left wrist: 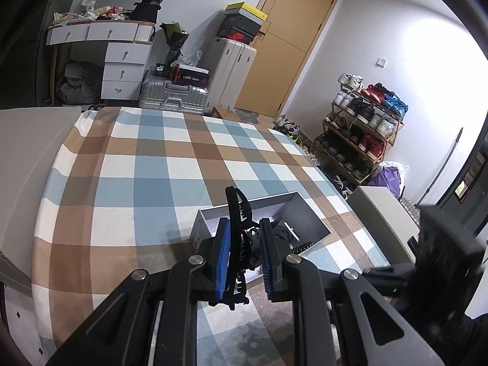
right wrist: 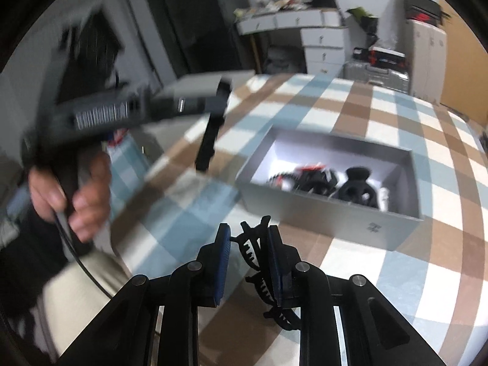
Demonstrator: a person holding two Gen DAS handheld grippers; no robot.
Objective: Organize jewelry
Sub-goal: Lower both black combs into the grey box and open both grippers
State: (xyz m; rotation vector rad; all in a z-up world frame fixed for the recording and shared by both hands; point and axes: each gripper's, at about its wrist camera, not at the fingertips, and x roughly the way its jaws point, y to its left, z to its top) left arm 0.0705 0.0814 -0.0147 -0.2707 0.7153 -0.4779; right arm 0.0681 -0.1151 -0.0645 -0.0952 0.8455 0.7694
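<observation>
Although the right wrist view is smeared by motion, it shows the right gripper (right wrist: pixel 248 262) clenched on a black toothed hair claw clip (right wrist: pixel 265 277), whose prongs stick out past the blue pads (right wrist: pixel 220 270) and whose lower end is cut off behind the right-hand finger. This clip's long axis runs roughly along the fingers, teeth turned toward the left pad.

In the left wrist view, the left gripper (left wrist: pixel 244 256) is clamped tight on a second black claw clip (left wrist: pixel 236 244), which stands nearly upright between the pads, its curved top rising above the fingertips and its teeth facing right.

Both grippers hang over a bed with a checked blue, brown and white cover (left wrist: pixel 146 164). On the cover sits an open grey box (right wrist: pixel 332 210) holding more black hair clips (right wrist: pixel 357 186), one with red marks; their shapes blur together. A small mark on the box's near wall is too blurred to read.

A hand (right wrist: pixel 70 195) grips the other gripper's handle at the left, heavily blurred. Far off, a black box on a suitcase (left wrist: pixel 174 96) bears writing too small to read.
</observation>
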